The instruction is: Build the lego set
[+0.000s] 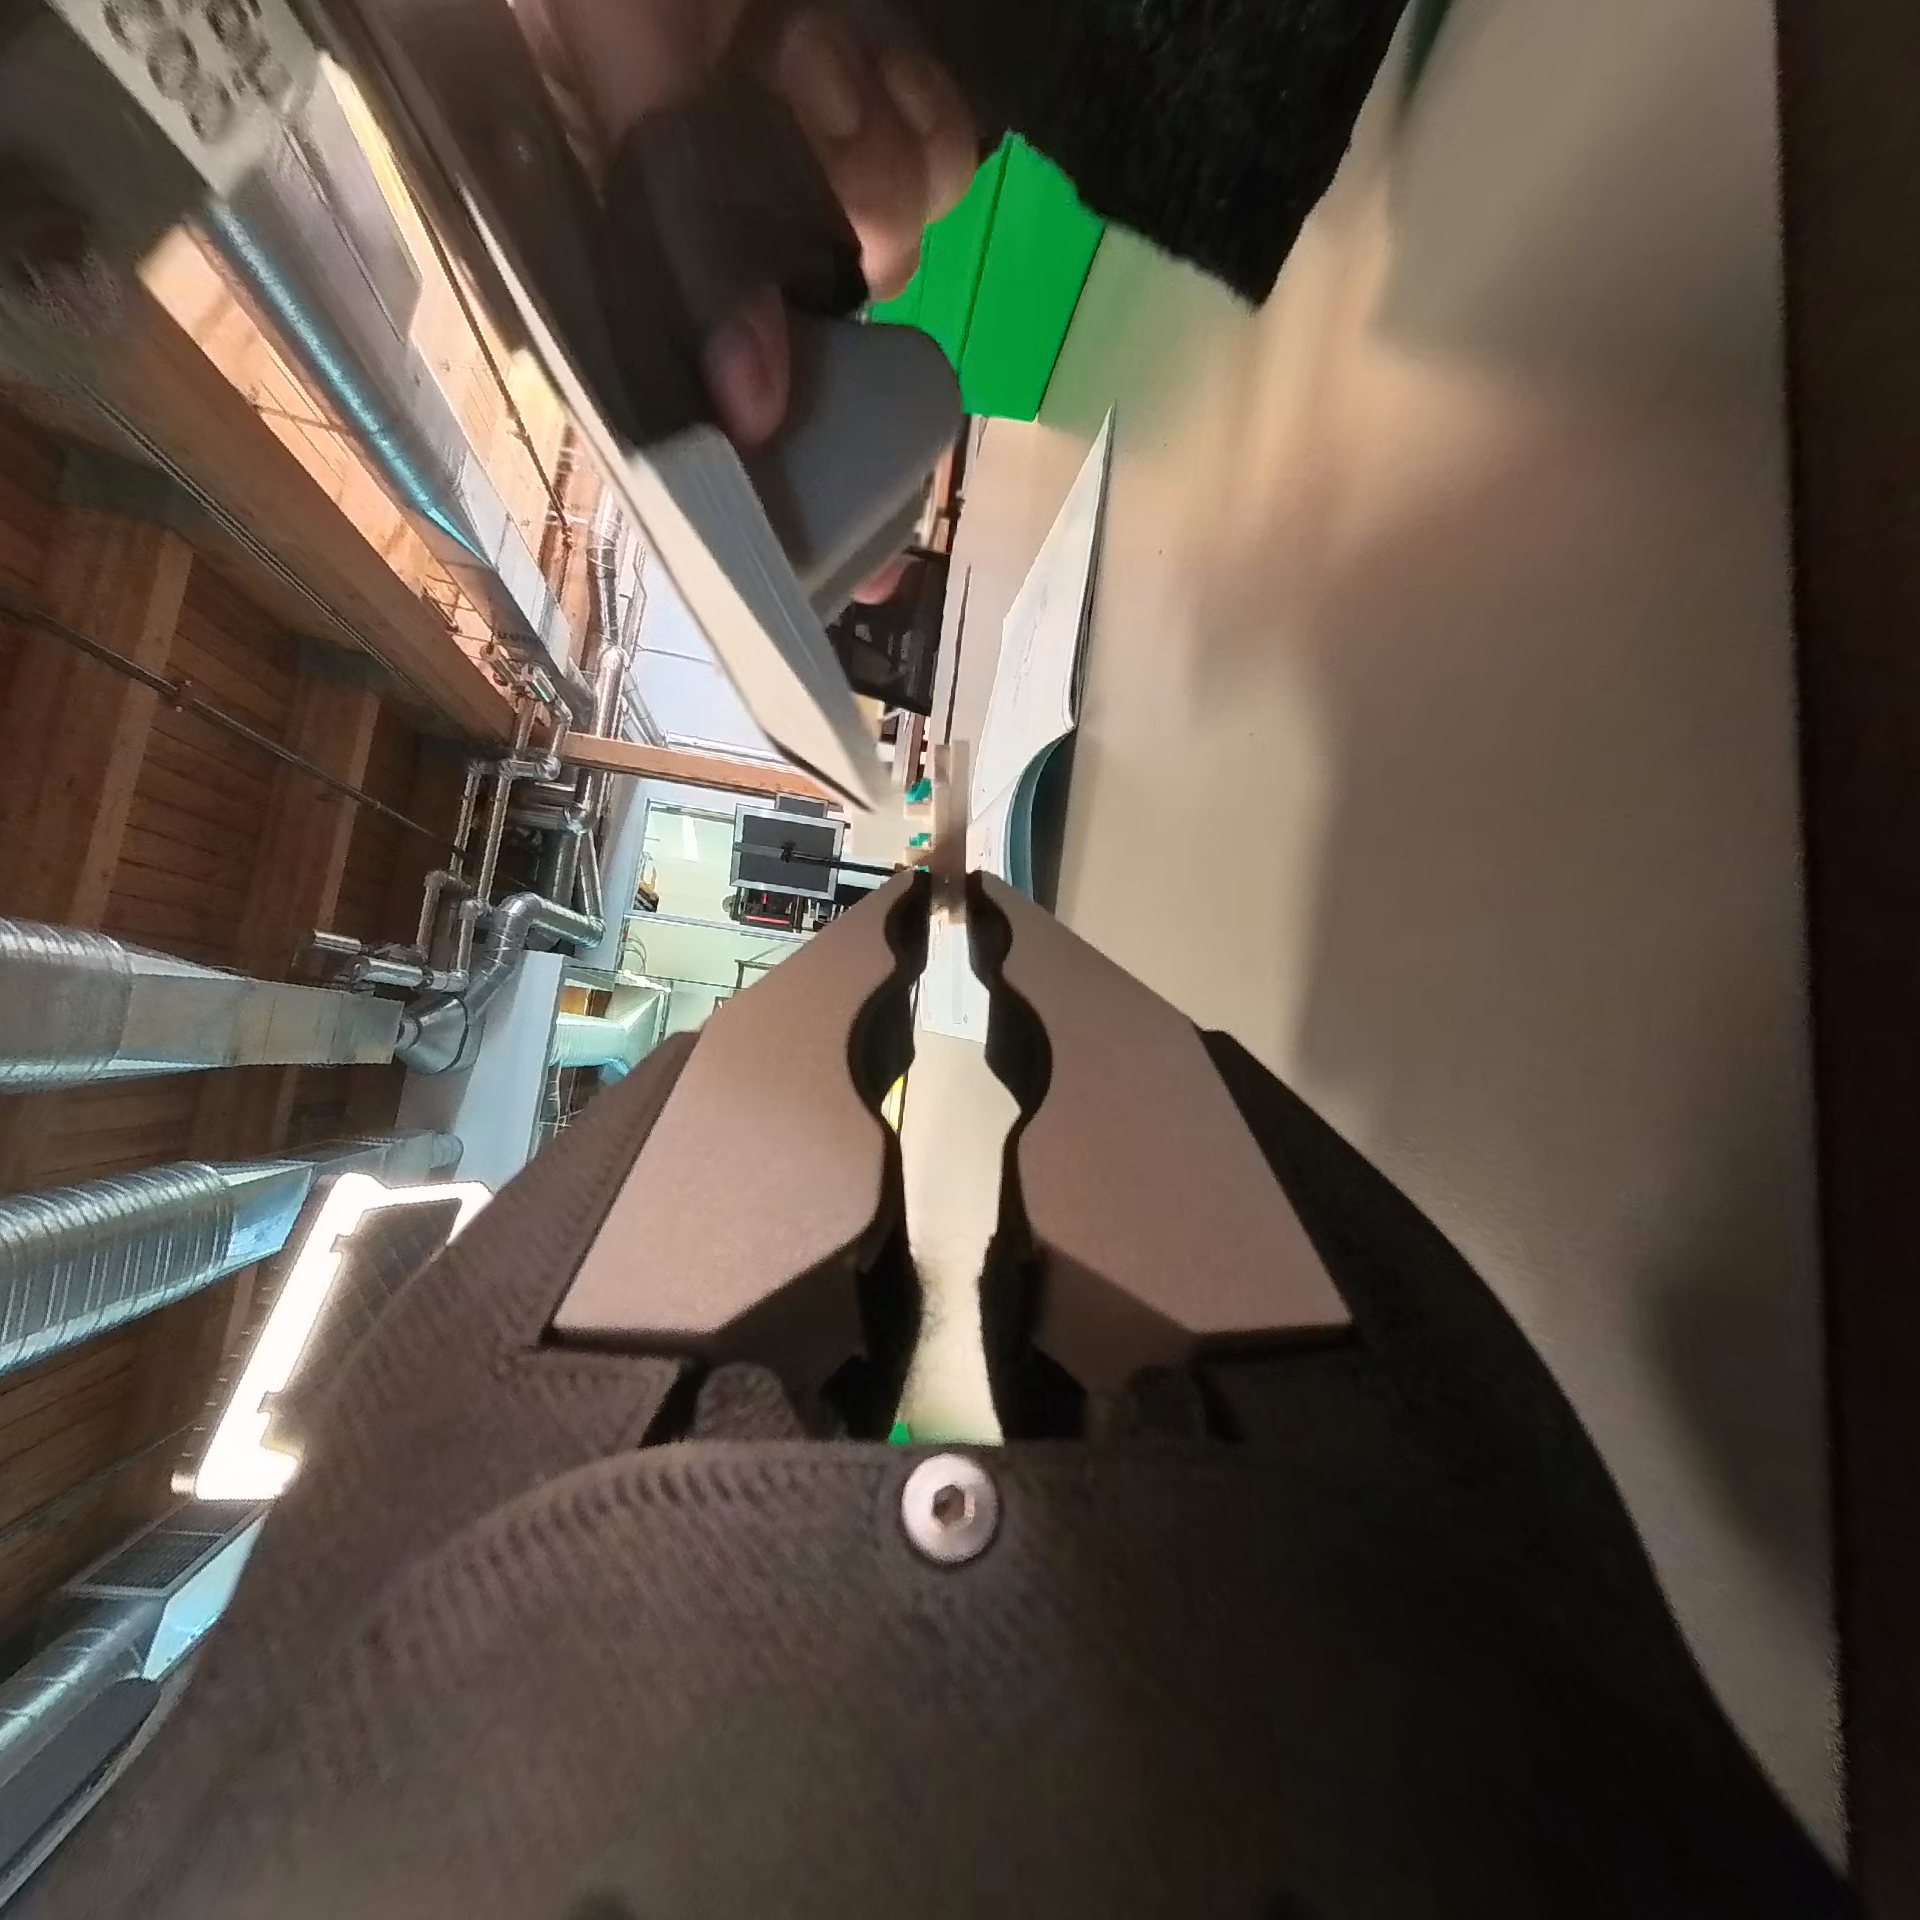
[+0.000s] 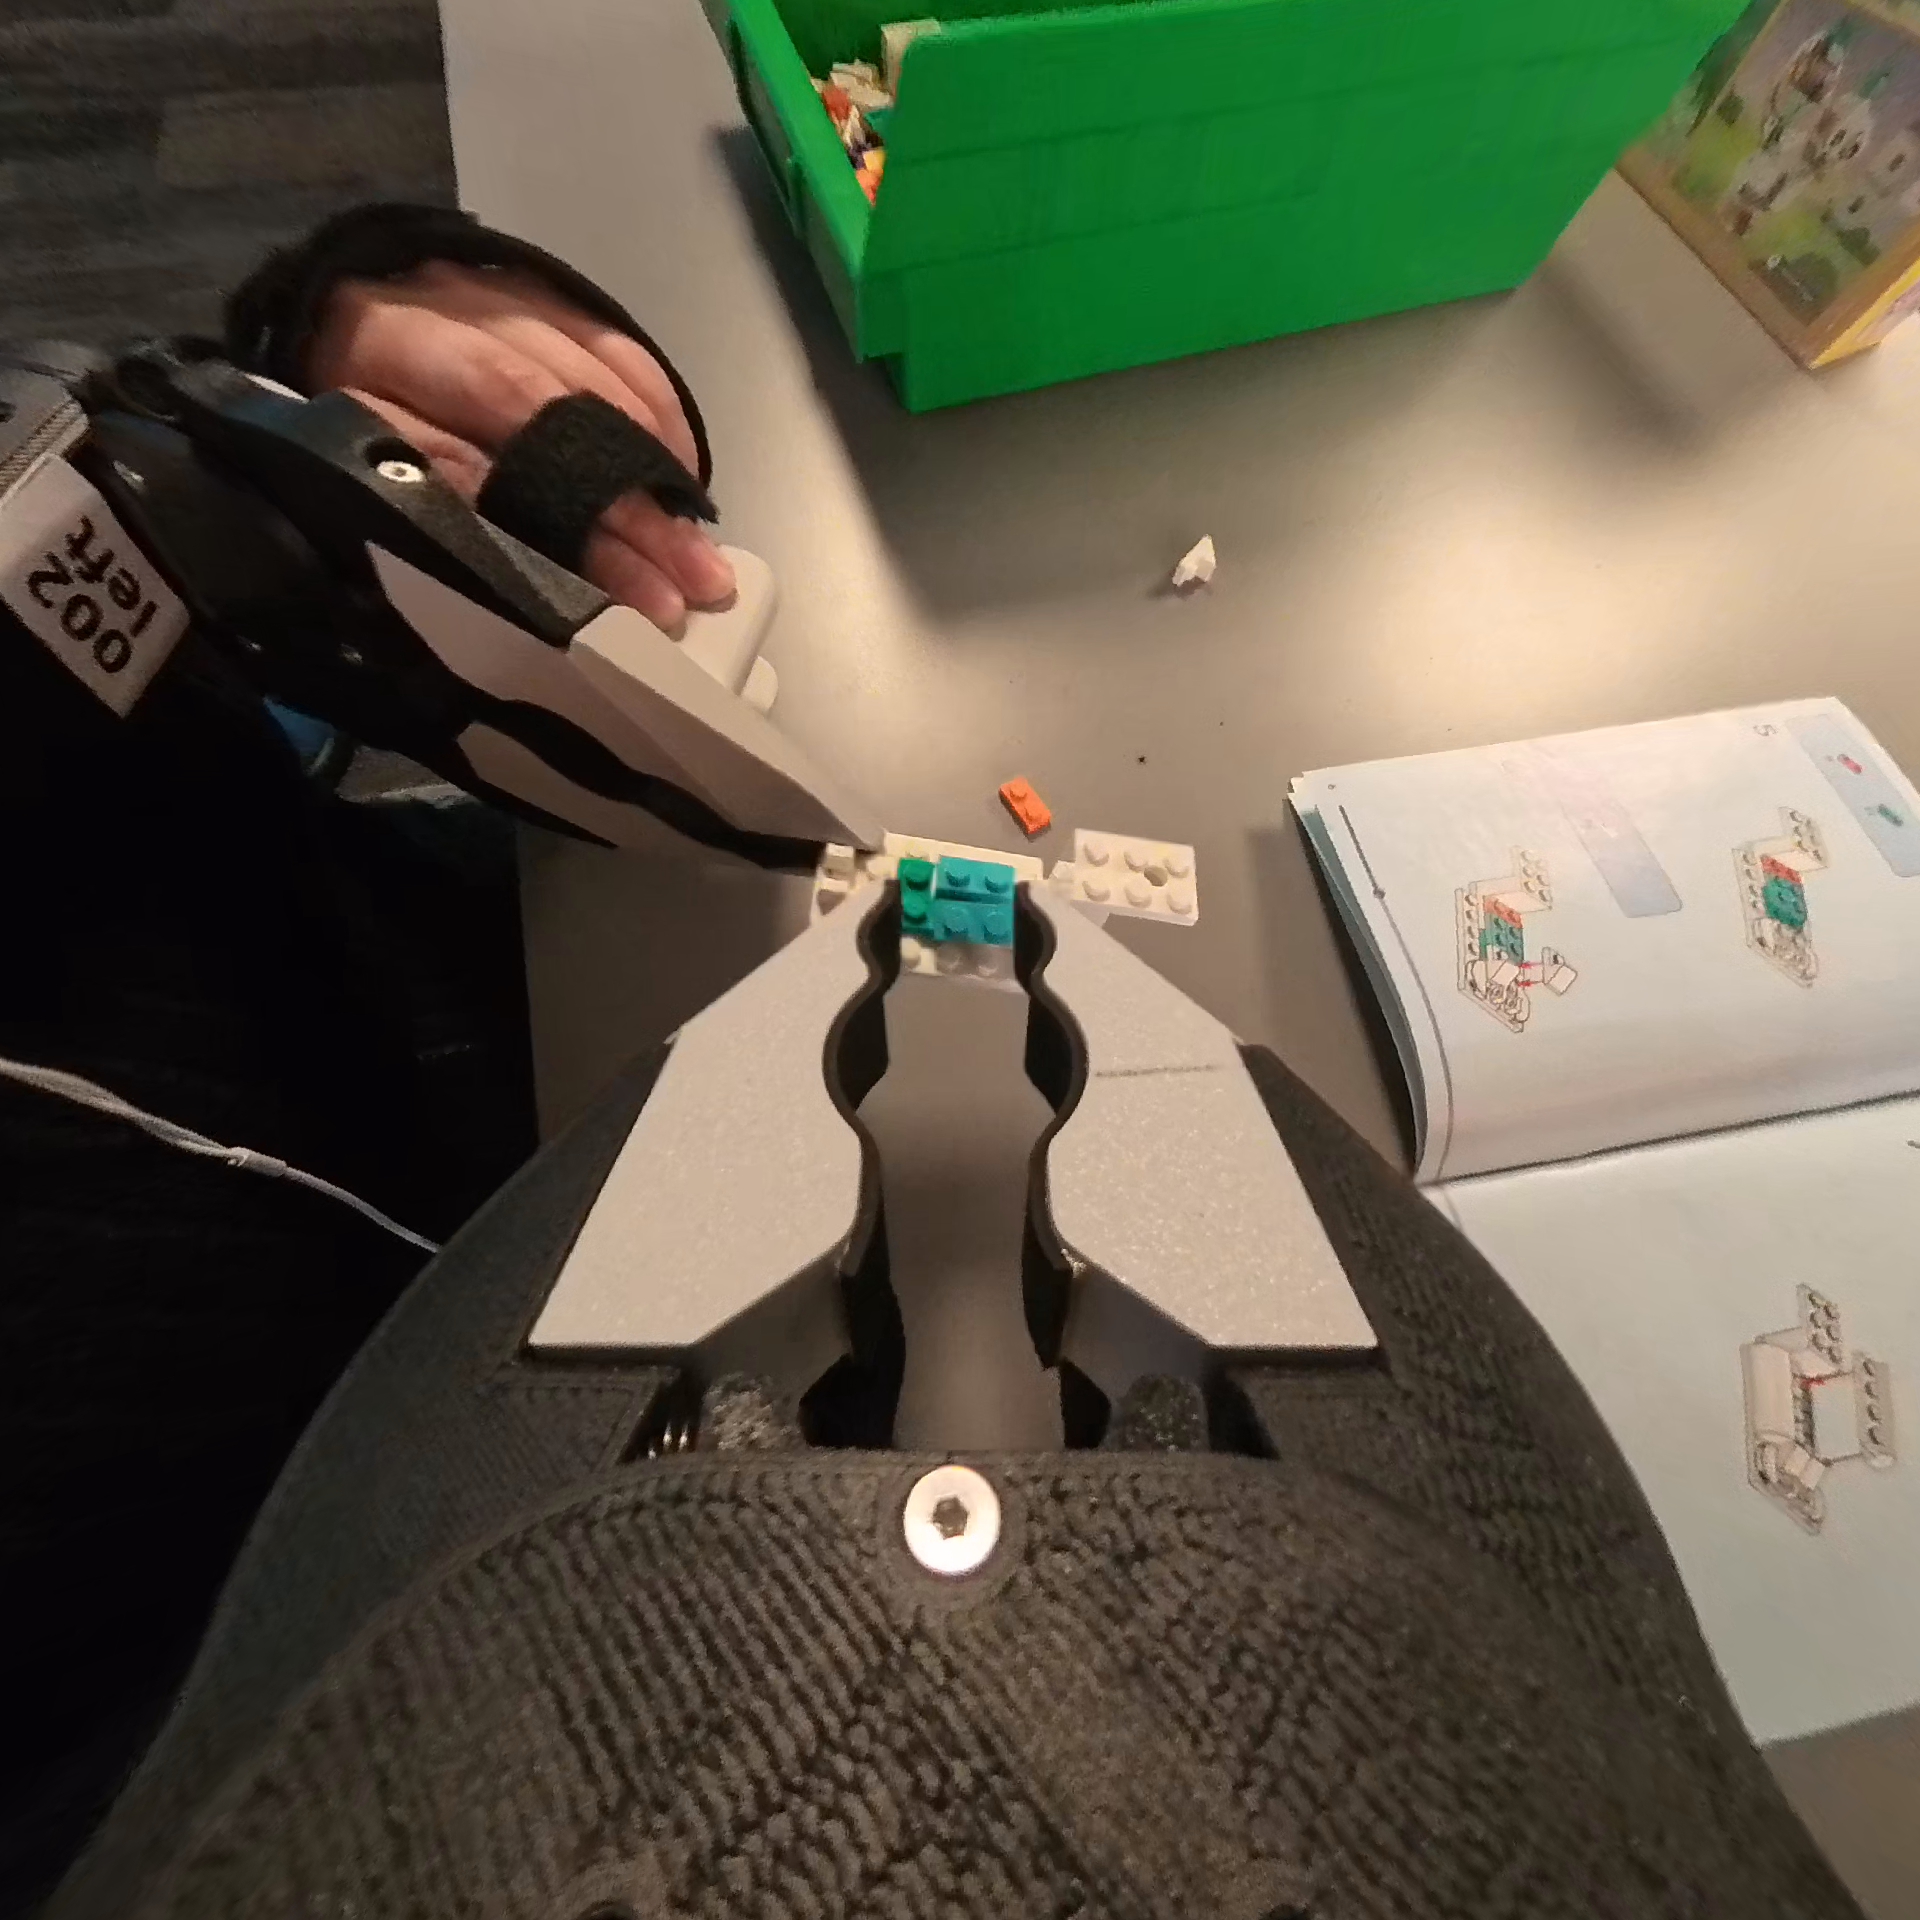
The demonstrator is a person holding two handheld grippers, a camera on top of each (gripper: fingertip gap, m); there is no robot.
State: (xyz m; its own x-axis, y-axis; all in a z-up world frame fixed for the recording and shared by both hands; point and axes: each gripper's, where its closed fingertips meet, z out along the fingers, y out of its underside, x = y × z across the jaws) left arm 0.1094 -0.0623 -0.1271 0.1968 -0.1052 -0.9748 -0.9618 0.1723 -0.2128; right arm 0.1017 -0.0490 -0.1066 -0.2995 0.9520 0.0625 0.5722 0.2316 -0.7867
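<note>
A small lego assembly [image 2: 971,896], teal and green bricks on white plates, is held just above the grey table between both grippers. My right gripper [image 2: 956,902] is shut on the sides of the teal and green bricks. My left gripper [image 2: 847,844] comes in from the left and pinches the left end of the assembly's white plate. In the left wrist view that plate [image 1: 951,810] shows edge-on as a thin strip between the tips of my left gripper [image 1: 945,883]. My right gripper [image 1: 727,540] slants in from above, held by a hand.
A green bin [image 2: 1143,187] of loose bricks stands behind the build, and a lego box [image 2: 1808,177] is at the far right. An open instruction booklet [image 2: 1662,935] lies to the right. An orange brick [image 2: 1025,805] and a small white piece [image 2: 1195,564] lie on the table [image 2: 1039,468]. The grippers are tip to tip, or close to it.
</note>
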